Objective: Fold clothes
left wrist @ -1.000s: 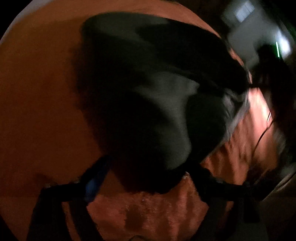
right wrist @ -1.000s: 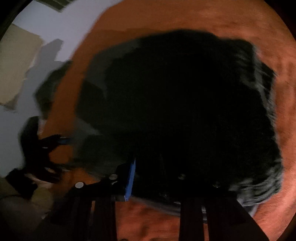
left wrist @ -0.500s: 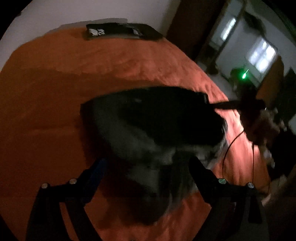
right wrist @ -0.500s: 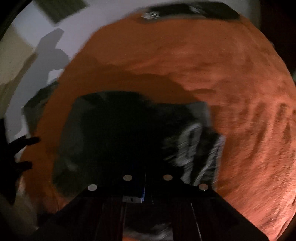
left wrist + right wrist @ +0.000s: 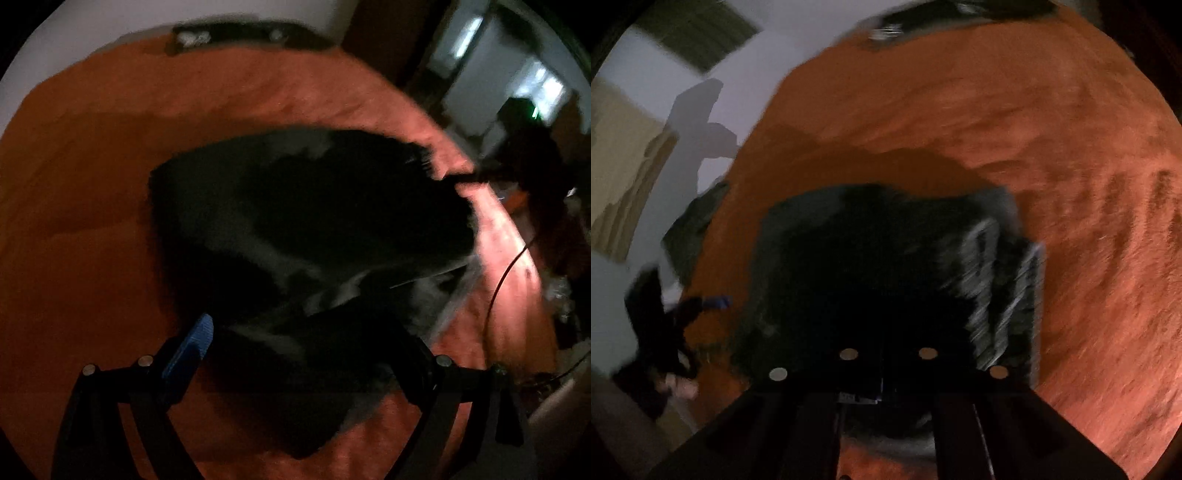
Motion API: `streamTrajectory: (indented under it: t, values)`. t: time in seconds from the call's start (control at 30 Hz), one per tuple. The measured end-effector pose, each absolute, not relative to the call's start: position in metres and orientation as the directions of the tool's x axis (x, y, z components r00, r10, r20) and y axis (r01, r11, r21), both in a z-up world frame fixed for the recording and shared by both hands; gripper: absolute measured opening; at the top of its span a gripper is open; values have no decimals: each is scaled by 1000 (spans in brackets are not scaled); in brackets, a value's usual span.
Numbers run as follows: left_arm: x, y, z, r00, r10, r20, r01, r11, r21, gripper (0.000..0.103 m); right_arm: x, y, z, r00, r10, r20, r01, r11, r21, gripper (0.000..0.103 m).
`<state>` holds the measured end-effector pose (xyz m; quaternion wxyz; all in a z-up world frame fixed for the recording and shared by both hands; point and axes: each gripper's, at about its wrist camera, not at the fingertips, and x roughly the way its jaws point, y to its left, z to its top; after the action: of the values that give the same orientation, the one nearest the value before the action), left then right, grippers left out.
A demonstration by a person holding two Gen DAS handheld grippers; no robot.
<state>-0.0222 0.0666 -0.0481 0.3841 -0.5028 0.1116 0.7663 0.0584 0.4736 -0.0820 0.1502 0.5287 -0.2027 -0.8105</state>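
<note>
The dark garment (image 5: 314, 236) lay on the orange bedspread (image 5: 92, 206), roughly at the middle of the bed, and served as the reference for all other positions. In the left wrist view the garment appeared as a black mass with grey areas showing along its near side; motion blur and low light prevented identification of its type. The left gripper (image 5: 310, 354) was positioned over the near edge of the garment with its jaws spread wide; the blue pad on one finger (image 5: 192, 343) stood at the garment's left near corner, and the opposite finger stood at the right. Dark fabric lay between the two fingers, but neither pad was seen pressing on it. The right gripper (image 5: 882, 369) was positioned at the garment's near edge in the right wrist view, with its jaws closed together; dark cloth ran directly up to and beneath the fingertips, yet the darkness there did not allow confirmation that cloth was pinched between them. To the right of the fingertips, a grey ribbed or striped section of the garment (image 5: 997, 280) was visible, heavily blurred. At the far edge of the bed, well beyond the garment, a flat dark object (image 5: 236, 33) lay against the white wall (image 5: 750, 85). Right of the garment in the left wrist view, a thin black cable (image 5: 506, 266) crossed the bedspread.
</note>
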Motion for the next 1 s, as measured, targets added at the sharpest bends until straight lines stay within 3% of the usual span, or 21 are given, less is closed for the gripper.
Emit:
streamTrajectory:
  t: [0.13, 0.23, 0.37, 0.47, 0.6, 0.7, 0.8, 0.83, 0.93, 1.0]
  values:
    - [-13, 68, -89, -237, 301, -924, -748, -664, -25, 91, 80, 444, -121, -292, -375, -880, 66, -926, 373, 7]
    - [-17, 52, -86, -204, 330, -922, -697, -710, -100, 91, 91, 434, -125, -321, -306, -896, 78, -952, 297, 7]
    - [-1, 33, -36, -198, 487, -851, -732, -650, -201, 91, 111, 426, -99, -388, -326, -862, 107, -945, 309, 8]
    - [16, 42, -60, -213, 387, -897, -779, -621, -83, 91, 116, 412, -93, -397, -406, -823, 160, -914, 373, 8]
    - [20, 14, -128, -150, 211, -966, -709, -704, -43, 91, 105, 377, -96, -354, -474, -806, 244, -879, 410, 8]
    - [23, -10, -117, -144, 237, -961, -664, -743, -84, 91, 101, 351, -101, -306, -534, -788, 307, -839, 449, 8]
    - [27, -24, -79, -187, 339, -922, -670, -730, -133, 91, 102, 328, -105, -277, -531, -801, 390, -824, 412, 8]
    - [29, -28, -67, -206, 369, -906, -674, -725, -142, 91, 103, 322, -107, -269, -529, -805, 413, -818, 400, 11]
    - [29, -34, -53, -236, 417, -878, -675, -720, -160, 91, 107, 314, -112, -260, -519, -814, 440, -814, 378, 33]
    - [22, -21, -58, -213, 420, -882, -669, -721, -181, 91, 107, 312, -113, -257, -516, -817, 458, -810, 367, 37]
